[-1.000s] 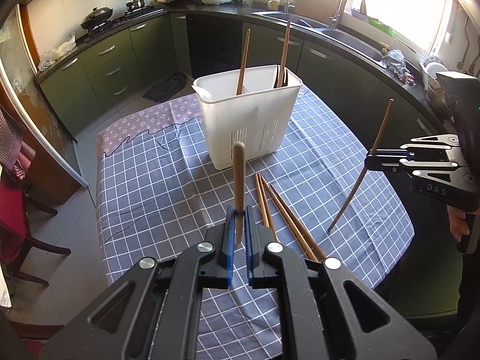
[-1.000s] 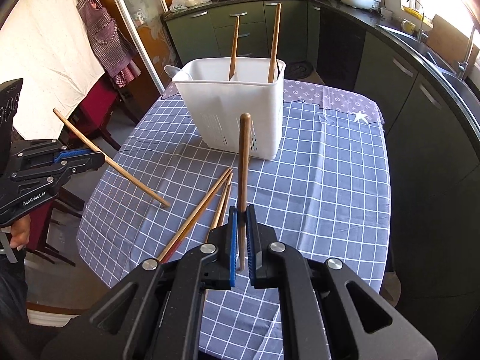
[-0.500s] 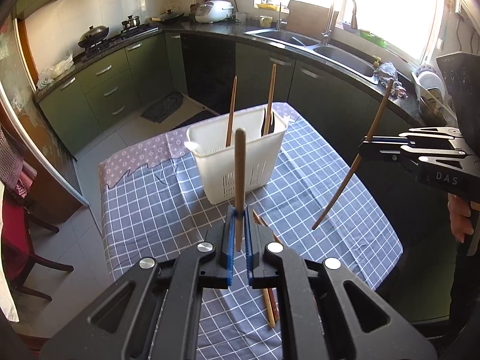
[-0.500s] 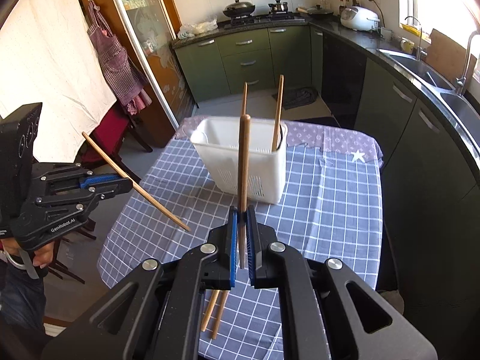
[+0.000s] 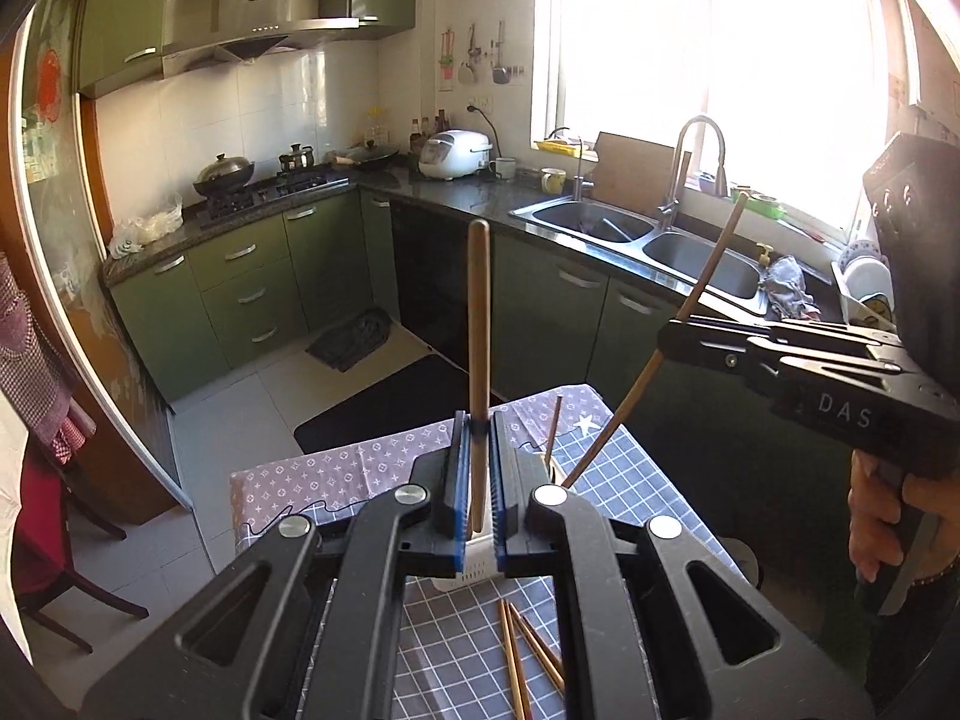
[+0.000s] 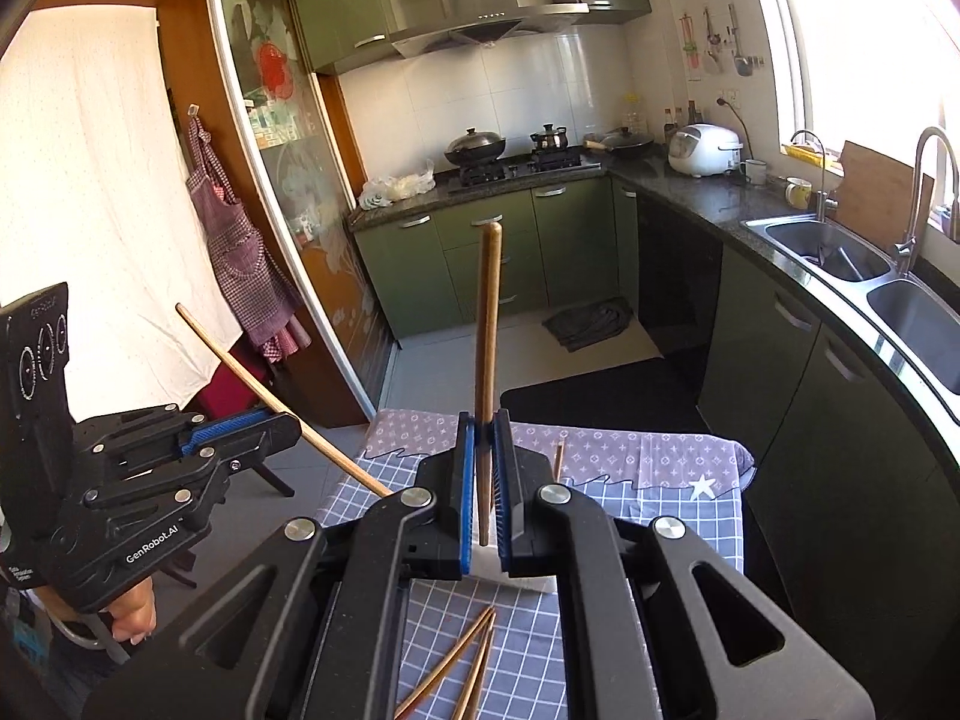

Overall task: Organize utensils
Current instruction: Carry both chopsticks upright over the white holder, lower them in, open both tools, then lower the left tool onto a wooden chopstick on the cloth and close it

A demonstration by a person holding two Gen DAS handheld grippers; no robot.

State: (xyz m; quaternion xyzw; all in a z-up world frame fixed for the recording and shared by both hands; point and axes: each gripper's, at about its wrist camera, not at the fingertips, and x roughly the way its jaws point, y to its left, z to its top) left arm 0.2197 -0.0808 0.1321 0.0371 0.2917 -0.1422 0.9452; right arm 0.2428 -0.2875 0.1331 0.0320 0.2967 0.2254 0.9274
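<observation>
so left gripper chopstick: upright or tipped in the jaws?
Roughly upright. In the left wrist view the chopstick rises nearly vertical from between the blue pads of the left gripper, shut on it.

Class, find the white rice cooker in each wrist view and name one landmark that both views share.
Left wrist view: the rice cooker sits on the counter just left of centre, below the window's left edge.
Right wrist view: it sits on the counter at upper right, right of the stove.
Shared landmark: the range hood.
</observation>
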